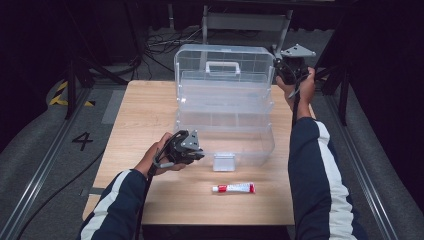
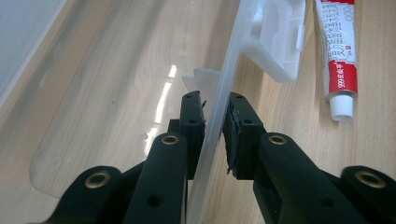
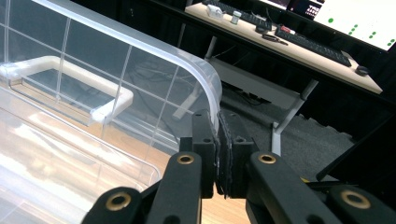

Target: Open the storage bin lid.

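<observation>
A clear plastic storage box (image 1: 225, 127) stands on the wooden table (image 1: 145, 115) with its lid (image 1: 225, 60) raised upright; a white handle (image 1: 223, 67) sits on the lid. My left gripper (image 1: 199, 151) (image 2: 214, 109) is at the box's near left, its pads closed on the thin clear front wall (image 2: 224, 70) beside the white latch (image 2: 275, 37) (image 1: 223, 161). My right gripper (image 1: 279, 66) (image 3: 218, 126) is shut on the lid's rounded top right corner (image 3: 210, 79). A red and white tube (image 1: 233, 188) (image 2: 339, 51) lies on the table in front of the box.
The table's near edge (image 1: 200, 223) lies just past the tube. Behind the table are a metal frame (image 1: 245, 22) and floor cables (image 1: 160, 45). A desk with keyboards (image 3: 313, 46) stands beyond the lid. Black stands (image 1: 345, 85) flank the right side.
</observation>
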The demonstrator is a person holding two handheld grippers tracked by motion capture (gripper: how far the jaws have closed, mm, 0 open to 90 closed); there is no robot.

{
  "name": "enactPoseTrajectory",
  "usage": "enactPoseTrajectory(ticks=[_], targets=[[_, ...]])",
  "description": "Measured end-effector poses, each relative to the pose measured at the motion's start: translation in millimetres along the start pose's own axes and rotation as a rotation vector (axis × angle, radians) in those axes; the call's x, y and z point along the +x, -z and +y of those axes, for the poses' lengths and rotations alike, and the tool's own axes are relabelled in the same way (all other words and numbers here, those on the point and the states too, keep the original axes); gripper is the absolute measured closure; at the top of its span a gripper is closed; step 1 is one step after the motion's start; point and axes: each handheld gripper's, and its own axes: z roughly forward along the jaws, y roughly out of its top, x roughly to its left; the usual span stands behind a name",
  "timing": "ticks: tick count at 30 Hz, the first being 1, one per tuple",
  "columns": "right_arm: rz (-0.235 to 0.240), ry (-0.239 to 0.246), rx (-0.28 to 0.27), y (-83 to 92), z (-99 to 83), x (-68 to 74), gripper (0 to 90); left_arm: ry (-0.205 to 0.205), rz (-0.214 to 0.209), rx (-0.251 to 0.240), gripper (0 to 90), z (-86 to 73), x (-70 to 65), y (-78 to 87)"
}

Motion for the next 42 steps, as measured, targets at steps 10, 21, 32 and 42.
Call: enactPoseTrajectory(ticks=[10, 21, 32, 42], targets=[[-0.002, 0.01, 0.053, -12.9, -1.3, -4.7, 85.7, 0.012, -0.021, -0.02, 78.3, -4.5, -3.2, 2.6], [0.011, 0.029, 0.077, -28.4, -2.9, -6.5, 90.0, 0.016, -0.014, -0.021, 78.3, -3.7, -9.1, 3.0], [-0.009, 0.063, 0.113, -36.0, -17.8, -6.1, 90.0, 0.023, -0.002, -0.017, 78.6, -4.6, -8.1, 2.2], [0.0, 0.052, 0.108, -28.5, -22.0, -8.0, 90.0, 0.033, -0.011, -0.027, 78.7, -7.9, -6.1, 3.4]])
